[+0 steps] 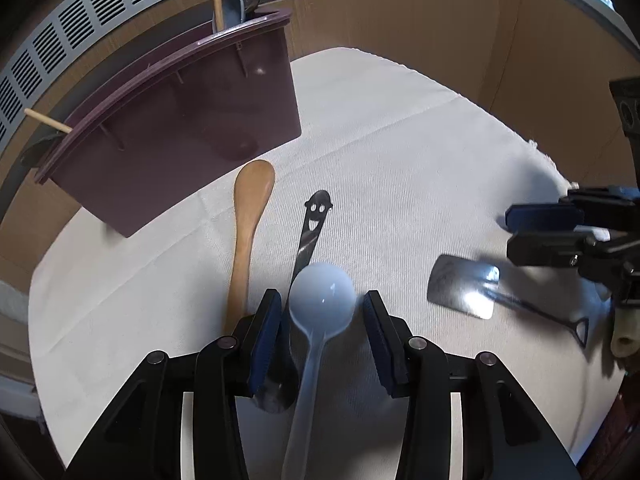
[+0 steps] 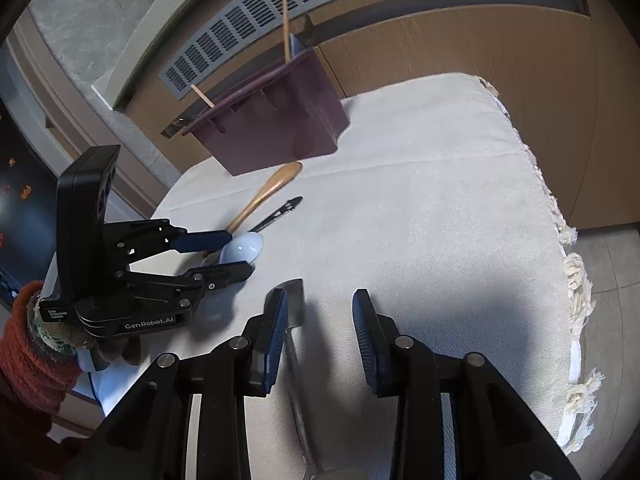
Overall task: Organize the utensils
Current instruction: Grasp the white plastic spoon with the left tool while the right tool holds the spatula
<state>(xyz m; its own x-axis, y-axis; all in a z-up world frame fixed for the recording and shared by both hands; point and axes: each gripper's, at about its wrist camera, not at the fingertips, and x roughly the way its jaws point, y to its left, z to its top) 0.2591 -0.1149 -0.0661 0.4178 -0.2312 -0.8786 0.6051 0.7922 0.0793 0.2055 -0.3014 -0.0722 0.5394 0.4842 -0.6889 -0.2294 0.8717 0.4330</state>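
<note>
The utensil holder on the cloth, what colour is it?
Dark purple-brown holder; the left wrist view shows it best.

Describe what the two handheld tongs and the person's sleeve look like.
Both tongs, left and right, are black linkage frames with silver pivot pins and ribbed dark-blue pads. The left body carries white GenRobot.AI lettering. The hand holding it wears a rust-orange knit sleeve with a striped cuff.

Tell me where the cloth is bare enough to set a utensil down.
The cloth is bare from the purple holder to its fringed edge. It is crowded near the wooden spoon, smiley spoon, pale plastic spoon and metal spatula.
</note>
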